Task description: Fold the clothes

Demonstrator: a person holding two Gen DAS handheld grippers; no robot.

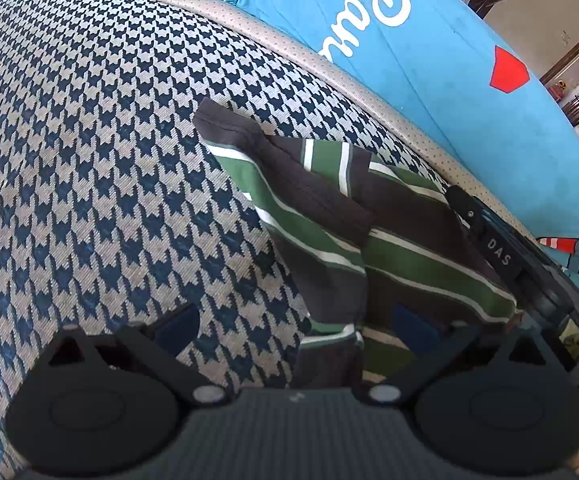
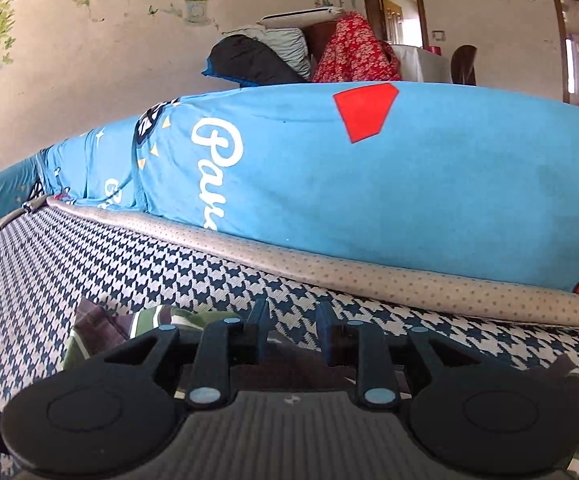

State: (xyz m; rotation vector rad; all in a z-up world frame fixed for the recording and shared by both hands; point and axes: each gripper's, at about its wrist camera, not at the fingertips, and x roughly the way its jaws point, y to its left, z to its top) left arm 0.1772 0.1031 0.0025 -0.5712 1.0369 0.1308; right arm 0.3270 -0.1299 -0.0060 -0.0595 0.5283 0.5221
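I am looking down at the striped garment [image 1: 329, 220], a green, dark brown and white piece lying folded on the houndstooth mat [image 1: 89, 160], near its far right edge. My left gripper [image 1: 295, 332] is hanging over the garment's near end with its jaws standing wide apart, the right finger above the cloth and the left one over bare mat; neither is pinching anything. My right gripper [image 2: 292, 330] is sitting low over the mat, its jaws only slightly parted with nothing between them, and the garment is lying just left of and beneath them. In the left wrist view that gripper is showing at the garment's right edge, though I cannot tell if it is touching. Beyond the mat's grey dotted border [image 2: 369, 276], a blue printed sheet [image 2: 409, 180] is rising like a wall on the far side.
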